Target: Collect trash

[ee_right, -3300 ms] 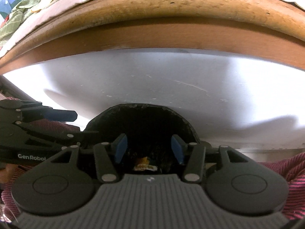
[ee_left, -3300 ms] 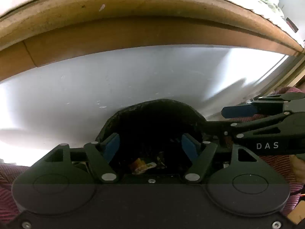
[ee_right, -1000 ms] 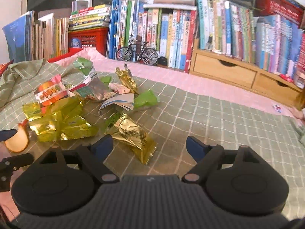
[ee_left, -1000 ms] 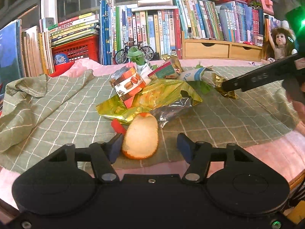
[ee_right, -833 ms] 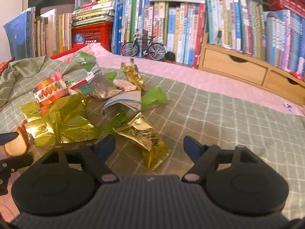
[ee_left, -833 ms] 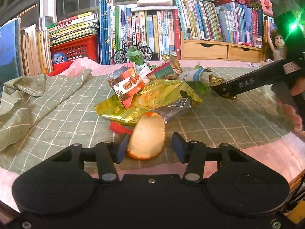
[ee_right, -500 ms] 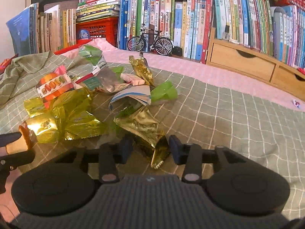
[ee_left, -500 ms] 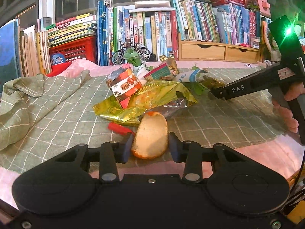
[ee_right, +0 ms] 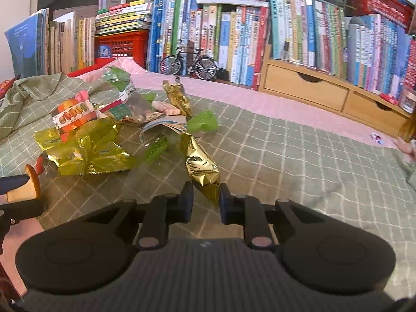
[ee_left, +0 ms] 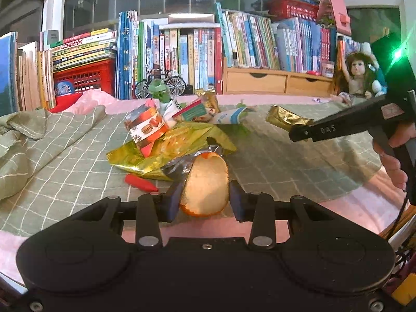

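Observation:
A piece of orange peel, pale inside with an orange rim, stands upright between the pads of my left gripper, which is shut on it at the near edge of the green checked cloth. My right gripper has its jaws closing on the near end of a gold foil wrapper, and the pads pinch it. In the left wrist view the right gripper holds that gold wrapper clear of the cloth. In the right wrist view the peel and the left fingers show at the left edge.
Several wrappers lie heaped on the cloth: yellow-green foil bags, a macaron packet, a green wrapper, a red scrap. Books, a toy bicycle, wooden drawers and a doll line the back. Bunched cloth lies left.
My left jaws closed onto the orange peel. My right gripper moved forward over the gold wrapper, closed on it, and now holds it off the cloth.

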`<state>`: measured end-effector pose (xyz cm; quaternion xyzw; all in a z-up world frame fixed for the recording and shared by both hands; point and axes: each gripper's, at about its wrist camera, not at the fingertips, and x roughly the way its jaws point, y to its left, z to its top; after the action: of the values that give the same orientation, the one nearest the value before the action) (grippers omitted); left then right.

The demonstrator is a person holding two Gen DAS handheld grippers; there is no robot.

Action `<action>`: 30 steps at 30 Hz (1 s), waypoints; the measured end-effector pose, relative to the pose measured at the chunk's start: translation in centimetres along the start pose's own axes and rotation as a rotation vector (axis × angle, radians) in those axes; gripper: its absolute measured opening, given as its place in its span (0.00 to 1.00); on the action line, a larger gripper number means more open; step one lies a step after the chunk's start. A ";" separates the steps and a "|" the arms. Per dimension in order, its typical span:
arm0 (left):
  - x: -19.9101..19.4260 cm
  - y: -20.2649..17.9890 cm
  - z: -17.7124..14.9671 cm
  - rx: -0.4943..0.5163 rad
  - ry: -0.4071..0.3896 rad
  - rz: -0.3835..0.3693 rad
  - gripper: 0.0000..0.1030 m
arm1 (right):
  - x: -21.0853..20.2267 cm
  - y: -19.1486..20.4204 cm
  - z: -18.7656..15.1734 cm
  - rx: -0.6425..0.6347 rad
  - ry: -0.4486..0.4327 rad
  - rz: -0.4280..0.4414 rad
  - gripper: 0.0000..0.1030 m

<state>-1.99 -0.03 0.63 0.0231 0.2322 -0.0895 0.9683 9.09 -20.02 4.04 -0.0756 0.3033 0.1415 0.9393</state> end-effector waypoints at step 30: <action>0.6 -2.5 1.0 -0.044 -0.022 -0.129 0.35 | -8.0 -1.1 -3.0 0.119 -0.021 -0.034 0.14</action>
<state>-1.48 -2.65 1.23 -0.0141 0.2246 -0.1470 0.9632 1.61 -23.47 6.38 -0.0232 0.3000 0.1079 0.9475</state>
